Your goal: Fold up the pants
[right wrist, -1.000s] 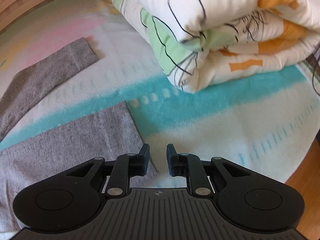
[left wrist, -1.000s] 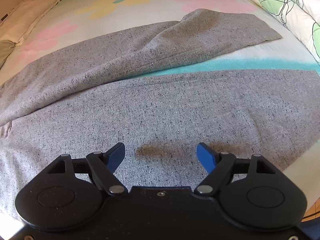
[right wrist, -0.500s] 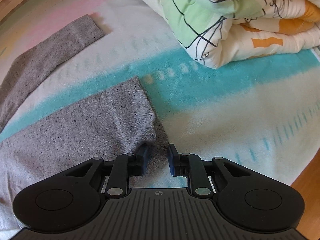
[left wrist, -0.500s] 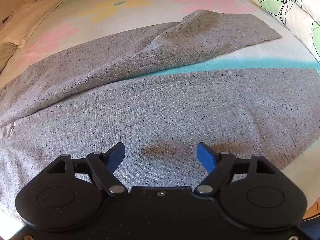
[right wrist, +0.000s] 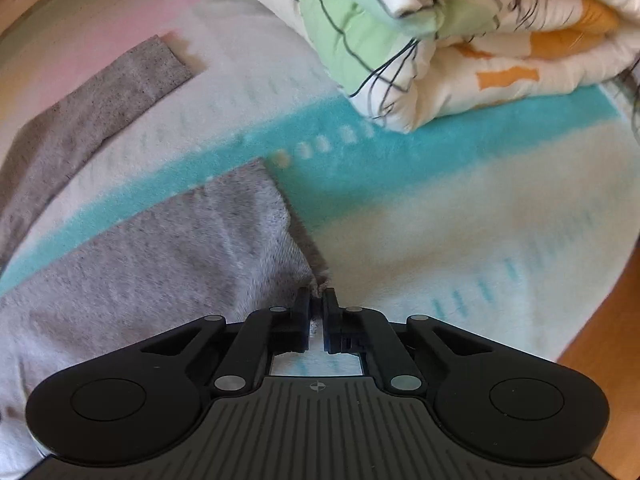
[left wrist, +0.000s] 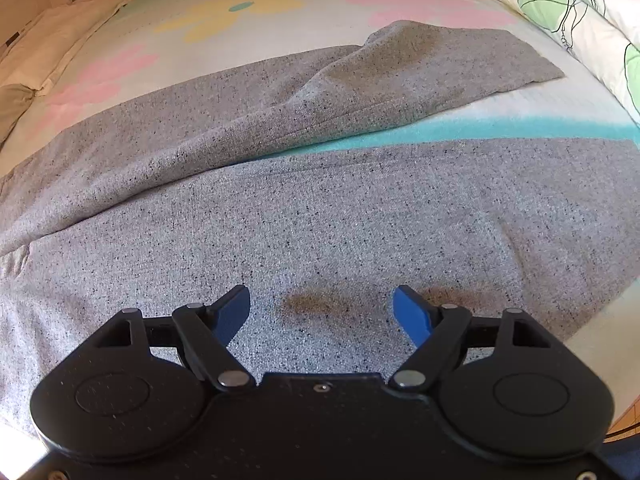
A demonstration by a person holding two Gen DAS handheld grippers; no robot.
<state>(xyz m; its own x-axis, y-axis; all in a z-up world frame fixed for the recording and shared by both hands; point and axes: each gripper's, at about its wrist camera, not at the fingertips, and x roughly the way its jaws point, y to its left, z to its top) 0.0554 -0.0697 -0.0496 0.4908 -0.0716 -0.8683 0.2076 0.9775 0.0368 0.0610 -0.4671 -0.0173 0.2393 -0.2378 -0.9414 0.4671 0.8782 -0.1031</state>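
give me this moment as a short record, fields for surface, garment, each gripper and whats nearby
surface: bed sheet with teal, pink and yellow print
garment: grey pants spread flat, legs apart with a teal stripe of sheet showing between them
left gripper: open, over the near leg, holding nothing
right gripper: shut on the hem corner of the near leg, cloth pinched between the fingers
nearby: folded floral comforter past the leg ends; beige pillow at the far left
fold: not yet made
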